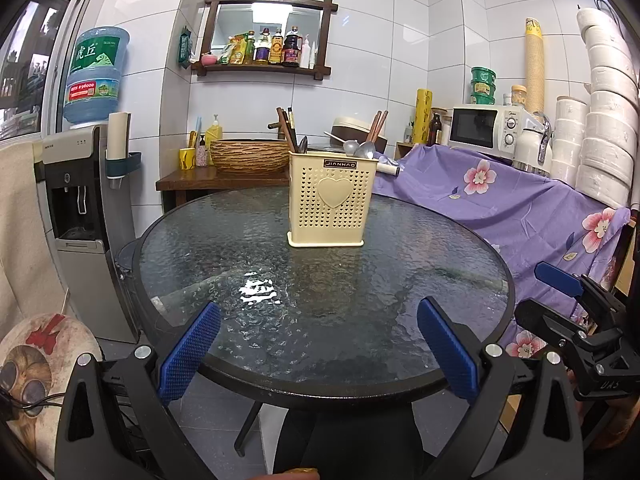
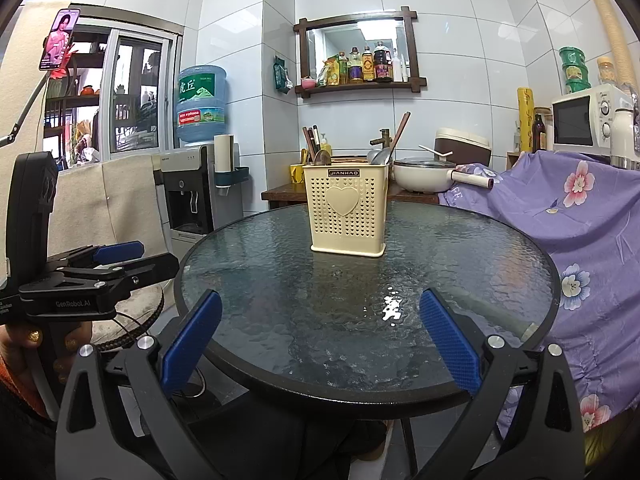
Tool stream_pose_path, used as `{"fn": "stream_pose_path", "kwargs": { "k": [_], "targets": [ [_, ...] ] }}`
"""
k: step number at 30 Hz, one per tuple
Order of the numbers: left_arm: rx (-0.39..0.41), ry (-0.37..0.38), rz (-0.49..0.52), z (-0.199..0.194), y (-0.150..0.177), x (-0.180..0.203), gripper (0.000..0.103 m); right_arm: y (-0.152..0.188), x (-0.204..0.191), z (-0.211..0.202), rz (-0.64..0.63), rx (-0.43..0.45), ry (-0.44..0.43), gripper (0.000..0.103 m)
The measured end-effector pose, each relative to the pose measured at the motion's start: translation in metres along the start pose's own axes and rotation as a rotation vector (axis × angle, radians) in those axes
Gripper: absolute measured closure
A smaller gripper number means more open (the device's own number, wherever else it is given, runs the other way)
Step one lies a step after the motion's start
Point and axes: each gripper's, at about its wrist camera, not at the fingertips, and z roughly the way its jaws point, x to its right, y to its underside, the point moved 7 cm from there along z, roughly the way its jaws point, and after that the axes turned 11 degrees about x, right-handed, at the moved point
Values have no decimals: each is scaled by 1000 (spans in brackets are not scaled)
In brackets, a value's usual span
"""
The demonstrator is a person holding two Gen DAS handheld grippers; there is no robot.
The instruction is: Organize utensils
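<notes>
A cream perforated utensil holder (image 1: 331,199) (image 2: 347,211) with a heart on its front stands upright on the far part of the round glass table (image 1: 320,320) (image 2: 360,320). Brown chopsticks (image 1: 287,130) (image 2: 311,139) and metal spoons (image 1: 362,148) (image 2: 380,156) stick out of its top. My left gripper (image 1: 320,344) hangs open over the table's near edge, nothing between its blue pads. My right gripper (image 2: 320,336) is open as well, also at the near edge and holding nothing. Each gripper shows at the side of the other's view, right gripper (image 1: 560,280), left gripper (image 2: 120,252).
A water dispenser (image 1: 80,216) (image 2: 192,192) stands left of the table. A purple flowered cloth (image 1: 520,208) (image 2: 580,220) covers the right side, with a microwave (image 1: 484,128) (image 2: 584,120) behind it. A pot (image 2: 424,176) and a woven basin (image 1: 252,156) sit on a counter behind the table.
</notes>
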Motion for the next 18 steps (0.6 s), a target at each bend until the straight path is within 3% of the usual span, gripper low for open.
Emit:
{"fn": "stream_pose_path", "kwargs": {
  "k": [18],
  "targets": [
    [7, 14, -17, -1, -2, 0, 6, 0, -1, 0, 1, -2, -2, 6]
  ]
}}
